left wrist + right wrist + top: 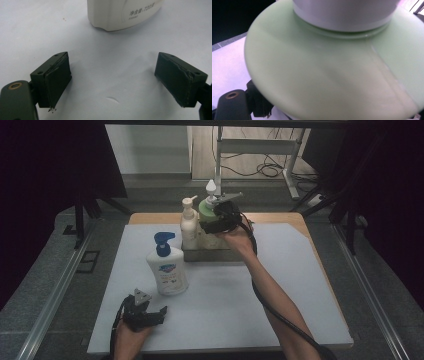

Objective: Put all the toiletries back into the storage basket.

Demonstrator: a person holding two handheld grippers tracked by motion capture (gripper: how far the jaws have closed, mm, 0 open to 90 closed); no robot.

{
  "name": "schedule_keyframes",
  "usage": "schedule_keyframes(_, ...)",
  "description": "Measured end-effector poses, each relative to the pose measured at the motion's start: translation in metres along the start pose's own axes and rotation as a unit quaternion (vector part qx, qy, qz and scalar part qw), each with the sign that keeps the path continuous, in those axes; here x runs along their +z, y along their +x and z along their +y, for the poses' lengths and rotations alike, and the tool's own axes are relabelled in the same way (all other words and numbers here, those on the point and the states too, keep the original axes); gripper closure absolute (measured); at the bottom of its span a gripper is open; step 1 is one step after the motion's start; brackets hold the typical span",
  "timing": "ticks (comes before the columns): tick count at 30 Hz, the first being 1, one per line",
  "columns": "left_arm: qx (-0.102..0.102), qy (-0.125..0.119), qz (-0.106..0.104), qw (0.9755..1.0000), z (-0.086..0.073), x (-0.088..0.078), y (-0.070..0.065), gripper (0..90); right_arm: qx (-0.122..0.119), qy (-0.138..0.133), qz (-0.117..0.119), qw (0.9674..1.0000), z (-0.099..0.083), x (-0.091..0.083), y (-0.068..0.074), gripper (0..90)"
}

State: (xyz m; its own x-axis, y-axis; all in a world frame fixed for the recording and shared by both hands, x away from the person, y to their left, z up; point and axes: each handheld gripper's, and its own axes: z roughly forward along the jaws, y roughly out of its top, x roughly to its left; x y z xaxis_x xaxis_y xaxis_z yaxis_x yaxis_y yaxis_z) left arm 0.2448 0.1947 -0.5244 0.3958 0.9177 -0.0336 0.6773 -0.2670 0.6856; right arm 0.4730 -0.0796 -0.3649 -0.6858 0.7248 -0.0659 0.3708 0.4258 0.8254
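My right gripper (210, 216) is at the back of the table, shut on a pale green pump bottle (205, 208) with a white pump head (211, 187), held over a grey metal tray (212, 254). Seen from the right gripper view, the green bottle (324, 75) sits very close, and one black finger (260, 106) shows under its shoulder. A cream pump bottle (188, 222) stands in the tray's left side. My left gripper (156, 309) rests open near the front left. Its fingers (56, 80) are spread with only mat between them. Just ahead stands a white bottle with a blue pump (167, 270) (117, 12).
A white mat (290, 295) covers most of the wooden table. A metal stand (260, 150) and cables lie on the floor behind the table. Dark frame rails run along both sides.
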Motion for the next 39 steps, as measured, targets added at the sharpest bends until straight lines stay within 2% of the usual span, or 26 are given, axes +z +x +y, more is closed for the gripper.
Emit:
schedule_keyframes(32,0.001,0.001,0.000,1.0000,0.000,0.000,0.000,13.0,0.022,0.052,0.015,0.9983,-0.034,0.030,-0.003,12.4)
schedule_keyframes(39,0.000,0.001,0.000,1.0000,0.000,0.000,0.000,13.0,0.027,0.060,0.025,0.9975,-0.034,0.030,-0.007,12.1)
